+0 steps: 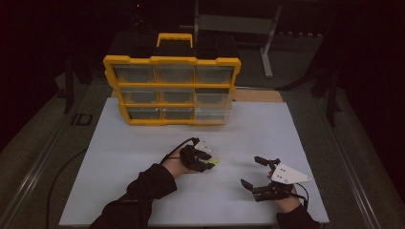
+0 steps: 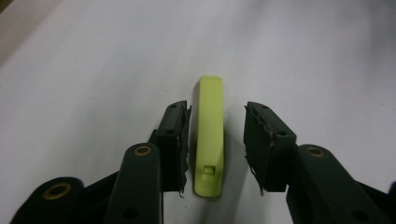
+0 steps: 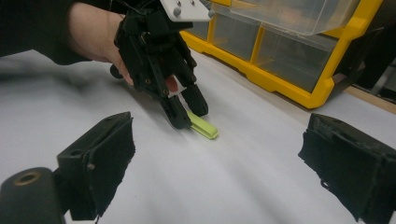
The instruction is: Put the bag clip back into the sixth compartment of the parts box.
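The left gripper [image 2: 217,140] brackets a smooth, flat yellow-green plastic strip [image 2: 209,140] lying on the matte white sheet [image 1: 143,143], jaws narrowed, one pad touching. Rightward, the right gripper [image 1: 258,171] rests near, foam-padded jaws wide and empty.

A dark workshop or lab: a yellow parts organizer [image 1: 172,88] on a white tabletop [image 1: 248,133], metal stand legs [image 1: 267,47] behind.
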Tool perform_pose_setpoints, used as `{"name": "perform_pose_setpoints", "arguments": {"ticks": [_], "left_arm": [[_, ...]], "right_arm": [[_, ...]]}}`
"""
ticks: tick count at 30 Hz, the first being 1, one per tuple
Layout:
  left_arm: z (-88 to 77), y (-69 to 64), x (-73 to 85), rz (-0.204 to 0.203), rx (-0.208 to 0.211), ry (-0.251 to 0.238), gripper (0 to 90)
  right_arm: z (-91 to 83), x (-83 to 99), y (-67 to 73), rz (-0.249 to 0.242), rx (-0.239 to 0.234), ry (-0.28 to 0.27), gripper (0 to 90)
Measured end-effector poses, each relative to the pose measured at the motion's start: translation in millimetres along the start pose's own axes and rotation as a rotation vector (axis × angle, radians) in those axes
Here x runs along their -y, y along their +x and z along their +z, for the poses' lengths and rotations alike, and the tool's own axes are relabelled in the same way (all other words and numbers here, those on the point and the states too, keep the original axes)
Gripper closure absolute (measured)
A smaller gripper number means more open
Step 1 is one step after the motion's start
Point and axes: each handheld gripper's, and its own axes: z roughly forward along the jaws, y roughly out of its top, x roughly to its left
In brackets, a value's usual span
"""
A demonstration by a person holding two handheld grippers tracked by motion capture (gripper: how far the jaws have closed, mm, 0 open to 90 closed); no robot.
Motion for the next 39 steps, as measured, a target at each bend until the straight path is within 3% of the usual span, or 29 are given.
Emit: {"name": "perform_pose_setpoints", "arguments": {"ticks": [10,12,18,22,39], "left_arm": [[1.0,-2.0,-3.7,0.015,-0.015,0.026,77.2],[1.0,-0.8,-4.7,-0.003,-0.007,0.035,77.6],[1.1,2.5,-7.5,-0.004,0.017,0.051,78.6],[-1.4,6.0,-9.0,0.023,0.054,0.075,78.6],[-44.2,-1.3,-24.4,0.132,0.086,0.117,78.6]], "right_arm": [[0.1,0.2,0.5,-0.007,0.005,0.002,9.1],[-0.4,-0.4,0.8,-0.010,0.010,-0.003,9.1],[-0.9,-0.7,0.7,-0.011,0.010,-0.002,9.1],[-1.3,-1.0,0.5,-0.013,0.012,-0.007,9.1],[-1.6,-1.5,0.5,-0.009,0.014,-0.009,9.1]]}}
